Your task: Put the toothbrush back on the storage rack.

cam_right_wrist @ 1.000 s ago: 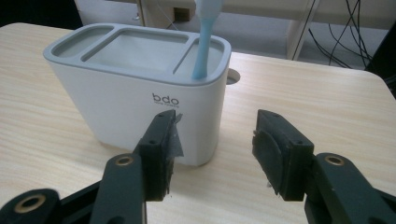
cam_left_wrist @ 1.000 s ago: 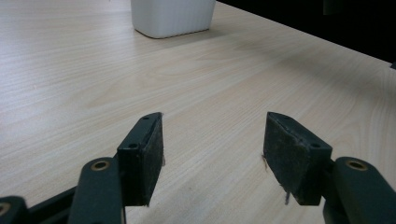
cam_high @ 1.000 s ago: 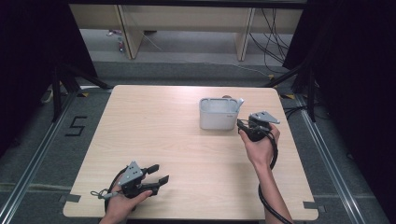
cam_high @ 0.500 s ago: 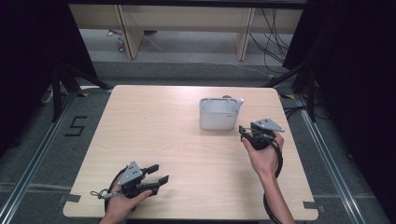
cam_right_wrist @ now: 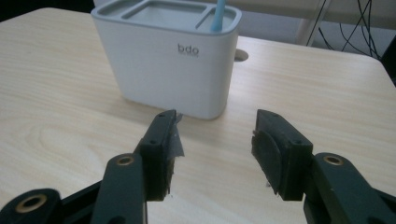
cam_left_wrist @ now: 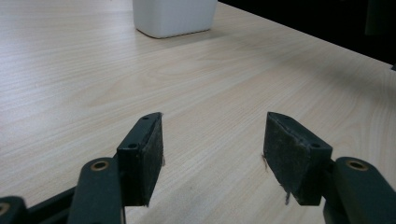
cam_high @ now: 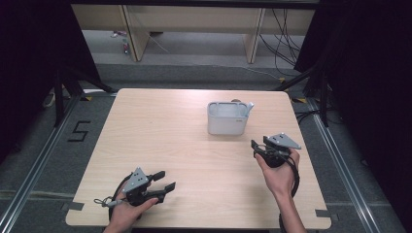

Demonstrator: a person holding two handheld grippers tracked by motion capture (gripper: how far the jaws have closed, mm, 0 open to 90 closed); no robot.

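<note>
A white holder box (cam_high: pixel 226 118) with grey-rimmed compartments stands on the wooden table (cam_high: pixel 165 131), right of centre toward the back. A light blue stick (cam_right_wrist: pixel 217 15) leans out of its right compartment (cam_high: pixel 248 107). My right gripper (cam_high: pixel 258 146) is held just in front of and right of the box, open and empty; in the right gripper view the box (cam_right_wrist: pixel 168 60) sits close beyond its fingertips (cam_right_wrist: pixel 163 135). My left gripper (cam_high: pixel 164 180) rests low near the table's front left, open with nothing between its pads (cam_left_wrist: pixel 152 154); the box (cam_left_wrist: pixel 173 16) appears far off.
The table's right edge (cam_high: pixel 306 145) runs close to my right hand. A round hole (cam_right_wrist: pixel 240 54) lies in the tabletop behind the box. Shelving legs and cables (cam_high: pixel 286 43) stand on the floor beyond the table's far edge.
My right gripper has drawn back from the box toward the front and slightly right, lowering toward the table. The left gripper has stayed put.
</note>
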